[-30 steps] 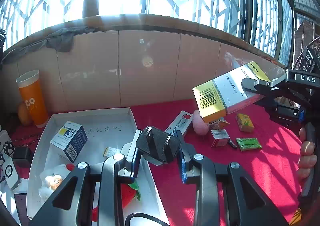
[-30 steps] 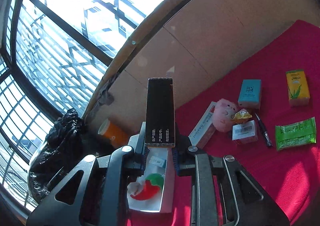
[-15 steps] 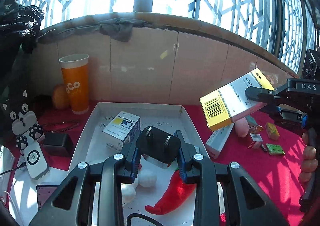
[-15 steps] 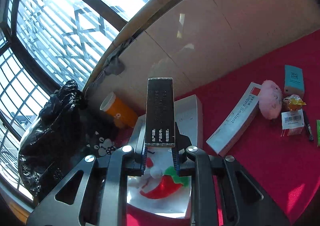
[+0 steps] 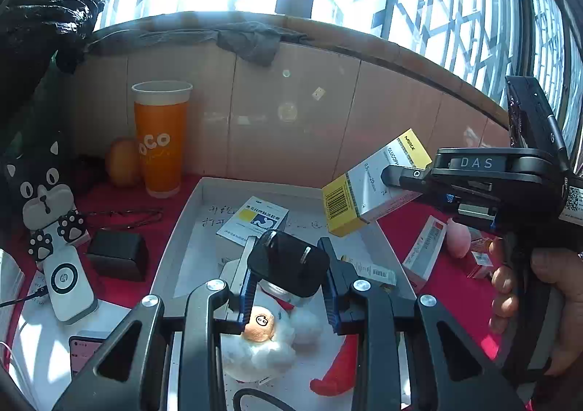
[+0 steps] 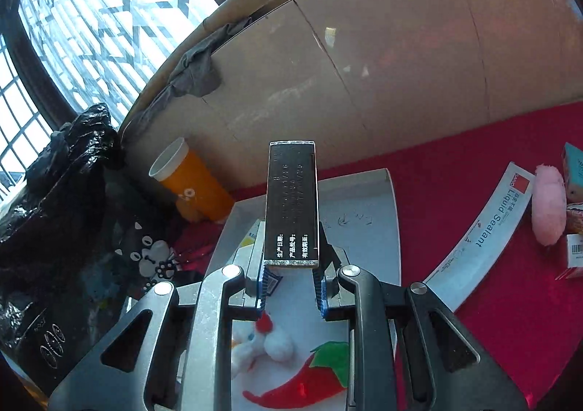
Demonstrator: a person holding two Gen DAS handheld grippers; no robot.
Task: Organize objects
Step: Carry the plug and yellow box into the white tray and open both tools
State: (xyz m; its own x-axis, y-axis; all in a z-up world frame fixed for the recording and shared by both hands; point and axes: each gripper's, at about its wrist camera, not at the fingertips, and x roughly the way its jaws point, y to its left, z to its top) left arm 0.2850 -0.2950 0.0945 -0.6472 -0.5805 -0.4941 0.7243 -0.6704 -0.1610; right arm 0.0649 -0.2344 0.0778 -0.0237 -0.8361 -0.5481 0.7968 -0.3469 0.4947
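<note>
A: What has the left gripper [image 5: 288, 274] got?

B: A black plug [image 5: 288, 265], clamped between its pads with the two prongs up. It hangs over the white tray [image 5: 186, 229], above a white plush toy [image 5: 260, 341] and a red plush chili [image 5: 337, 371].

A: And the right gripper [image 6: 290, 285]?

B: Clamped on a yellow and white box [image 5: 368, 188], held tilted over the tray's right rim. A hand [image 5: 539, 305] grips its handle.

A: What else lies in the tray?

B: A blue and yellow carton [image 5: 251, 225] near the far wall.

A: Outside it?

B: On the red cloth [image 6: 473, 163] to the right, a long sealant box [image 6: 484, 232] and a pink plush [image 6: 548, 207]. At the far left corner stands an orange cup [image 5: 158, 137].
</note>
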